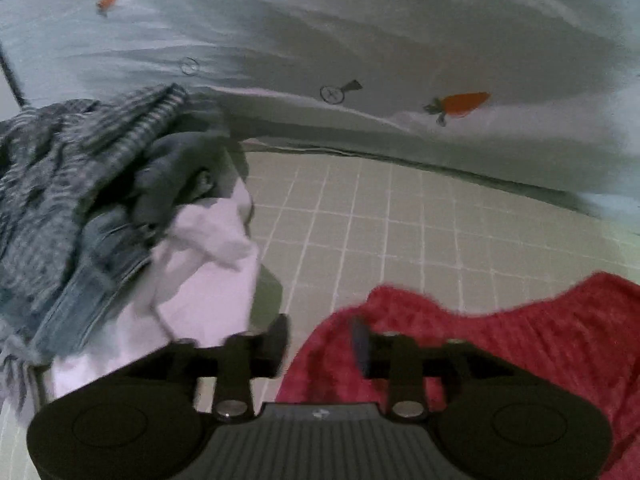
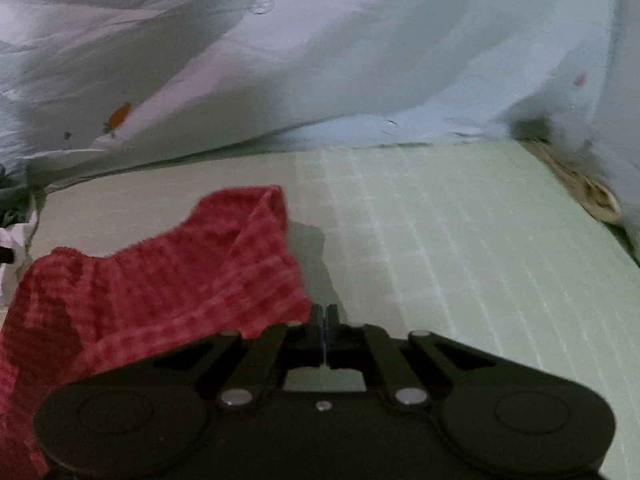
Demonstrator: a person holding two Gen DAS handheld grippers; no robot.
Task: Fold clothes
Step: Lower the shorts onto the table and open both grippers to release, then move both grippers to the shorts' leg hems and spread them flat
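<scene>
A red waffle-knit cloth (image 1: pixel 500 344) lies on the pale green grid mat (image 1: pixel 380 220). My left gripper (image 1: pixel 320 340) is open, its fingers astride the cloth's left edge. In the right wrist view the same red cloth (image 2: pixel 160 280) lies rumpled, with one corner folded up at the far end. My right gripper (image 2: pixel 325 316) is shut, just beside the cloth's right edge; I cannot tell whether any cloth is pinched between its fingers.
A pile of clothes (image 1: pixel 100 208) sits at the left of the mat: a striped grey knit, a denim piece and a white garment. A pale sheet with carrot prints (image 1: pixel 460 104) rises behind the mat and shows in the right wrist view (image 2: pixel 360 60).
</scene>
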